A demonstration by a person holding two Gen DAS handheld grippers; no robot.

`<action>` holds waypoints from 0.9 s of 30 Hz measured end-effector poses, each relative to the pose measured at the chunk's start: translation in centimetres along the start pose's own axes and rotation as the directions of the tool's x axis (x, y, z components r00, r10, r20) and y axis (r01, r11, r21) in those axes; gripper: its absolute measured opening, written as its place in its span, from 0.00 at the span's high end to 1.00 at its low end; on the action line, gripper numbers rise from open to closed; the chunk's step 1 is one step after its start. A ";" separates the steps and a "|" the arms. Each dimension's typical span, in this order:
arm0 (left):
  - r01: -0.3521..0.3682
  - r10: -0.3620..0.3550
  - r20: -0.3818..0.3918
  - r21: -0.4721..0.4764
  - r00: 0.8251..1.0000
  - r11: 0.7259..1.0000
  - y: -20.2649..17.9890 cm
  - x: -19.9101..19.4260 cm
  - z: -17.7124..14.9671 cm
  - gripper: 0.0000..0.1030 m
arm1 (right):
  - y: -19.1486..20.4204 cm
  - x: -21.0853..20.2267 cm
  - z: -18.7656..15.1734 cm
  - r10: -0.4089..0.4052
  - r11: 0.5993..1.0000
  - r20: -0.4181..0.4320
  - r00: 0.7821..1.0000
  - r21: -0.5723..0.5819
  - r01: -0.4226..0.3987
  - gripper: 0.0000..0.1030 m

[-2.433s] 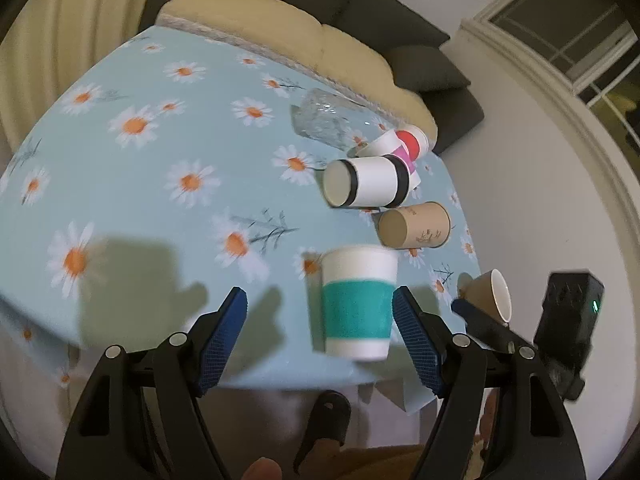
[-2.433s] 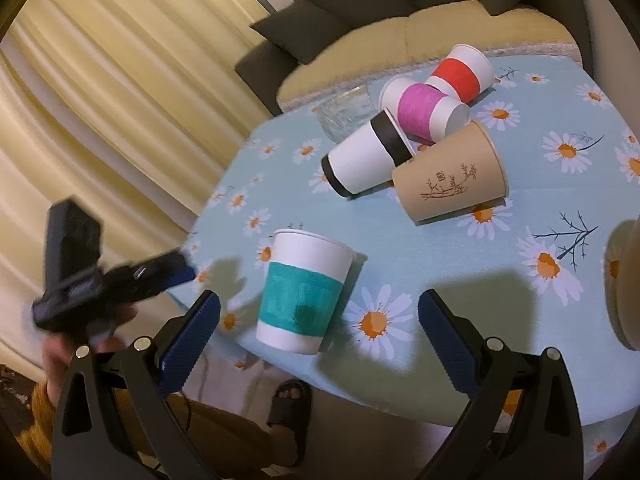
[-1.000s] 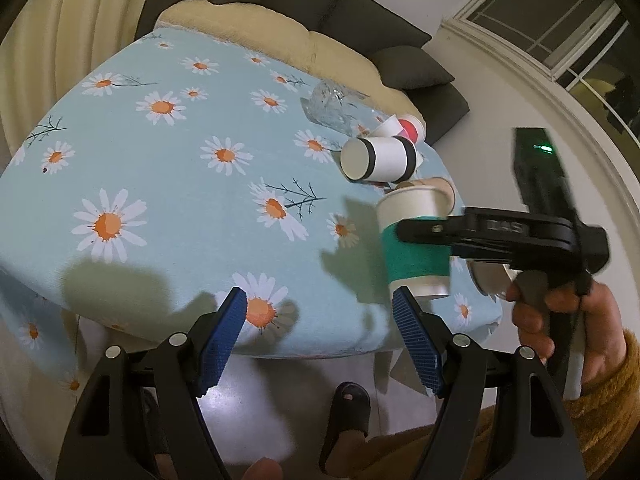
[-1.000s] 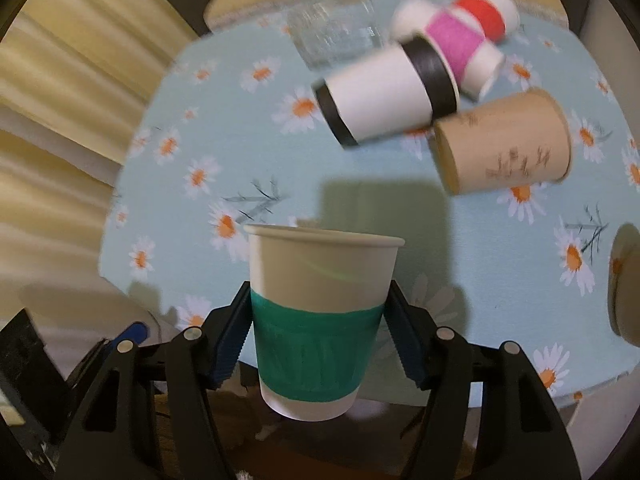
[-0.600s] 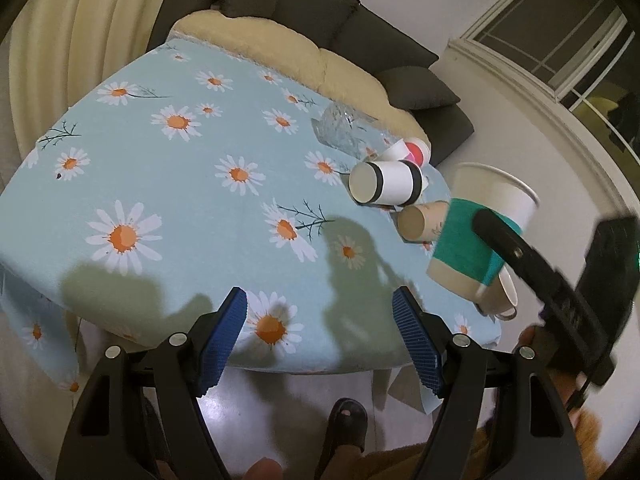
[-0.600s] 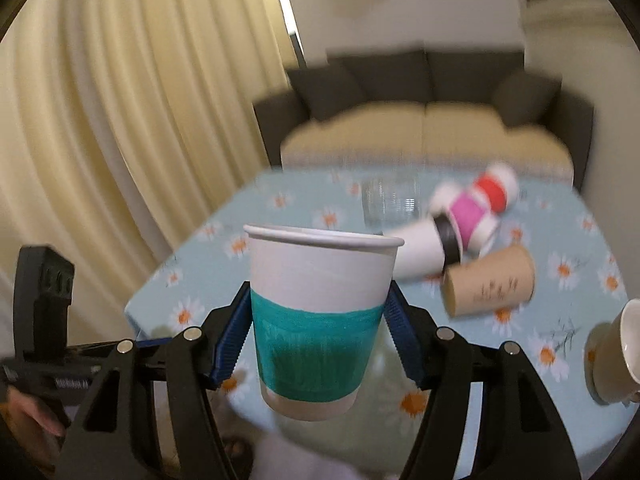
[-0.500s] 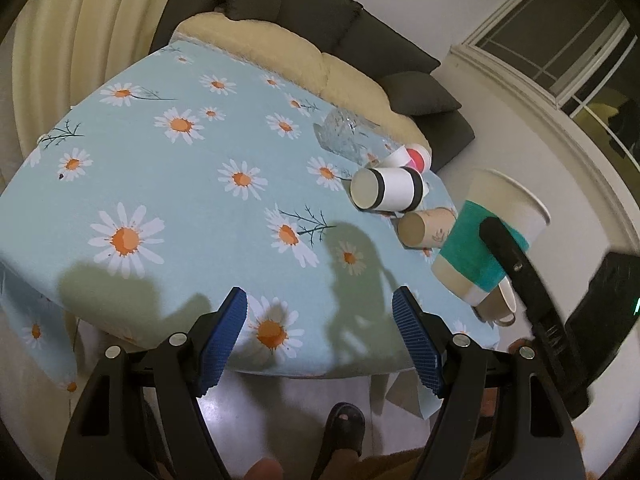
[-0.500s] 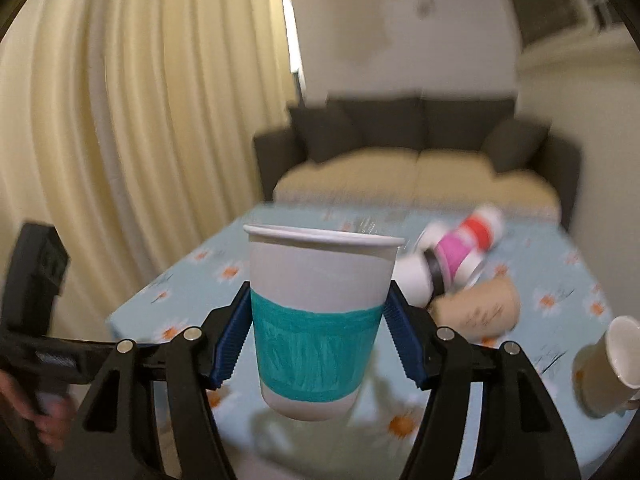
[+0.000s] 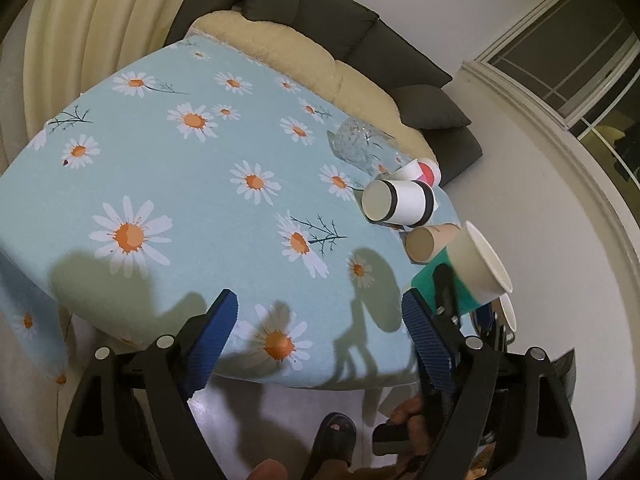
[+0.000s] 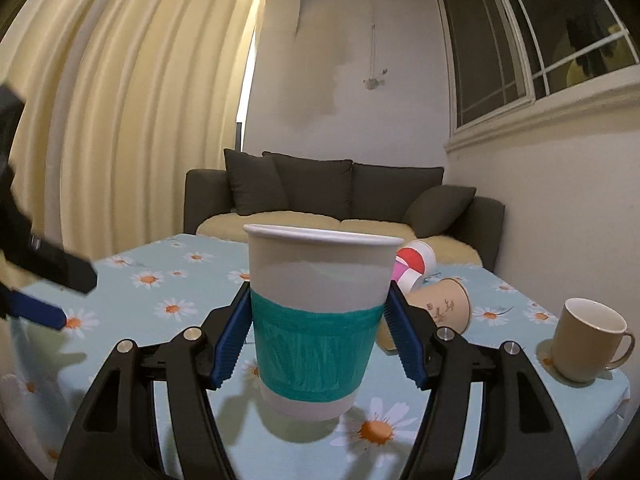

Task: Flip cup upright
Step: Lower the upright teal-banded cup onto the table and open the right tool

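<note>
My right gripper (image 10: 318,334) is shut on a white paper cup with a teal band (image 10: 318,320). The cup is mouth up, its base just above or touching the daisy tablecloth (image 10: 160,280); I cannot tell which. In the left wrist view the same cup (image 9: 468,268) shows at the table's right edge, tilted in the frame, held by the right gripper (image 9: 460,300). My left gripper (image 9: 316,328) is open and empty over the table's near edge.
Cups lie on their sides at the far right: a white one with black bands (image 9: 400,204), a brown one (image 10: 440,308), a pink one and a red one (image 10: 416,260), and a clear glass (image 9: 356,148). A beige mug (image 10: 584,340) stands upright. A sofa (image 10: 340,208) is behind.
The right gripper took hold of the teal cup, lifted it, turned it from mouth down to mouth up, and has lowered it toward the table's right edge. The left gripper stayed open.
</note>
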State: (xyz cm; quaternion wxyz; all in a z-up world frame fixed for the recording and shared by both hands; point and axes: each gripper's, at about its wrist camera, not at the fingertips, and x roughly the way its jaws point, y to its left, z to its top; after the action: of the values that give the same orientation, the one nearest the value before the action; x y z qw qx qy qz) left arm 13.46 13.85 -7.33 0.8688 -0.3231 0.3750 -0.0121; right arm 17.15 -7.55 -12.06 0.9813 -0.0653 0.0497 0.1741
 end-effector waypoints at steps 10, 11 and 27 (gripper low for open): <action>-0.026 0.026 0.023 -0.012 0.999 1.000 0.4 0.3 -0.1 0.11 | 0.2 1.6 -2.0 -0.039 0.999 -0.011 0.999 0.034 0.039 0.37; -0.025 0.025 0.024 -0.017 0.999 1.000 0.4 0.4 0.0 0.09 | 0.3 1.8 -2.2 -0.040 0.999 -0.016 0.999 0.035 0.041 0.37; -0.019 0.019 0.024 -0.035 1.000 0.999 0.6 0.5 0.0 0.06 | 0.6 1.1 -3.6 -0.029 0.999 -0.056 0.998 0.024 0.030 0.24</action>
State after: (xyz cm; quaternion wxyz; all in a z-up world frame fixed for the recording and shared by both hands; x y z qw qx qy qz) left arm 13.69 14.25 -7.99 0.8677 -0.3346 0.3676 0.0065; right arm 17.69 -7.12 -15.77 0.9828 -0.0588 0.0779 0.1570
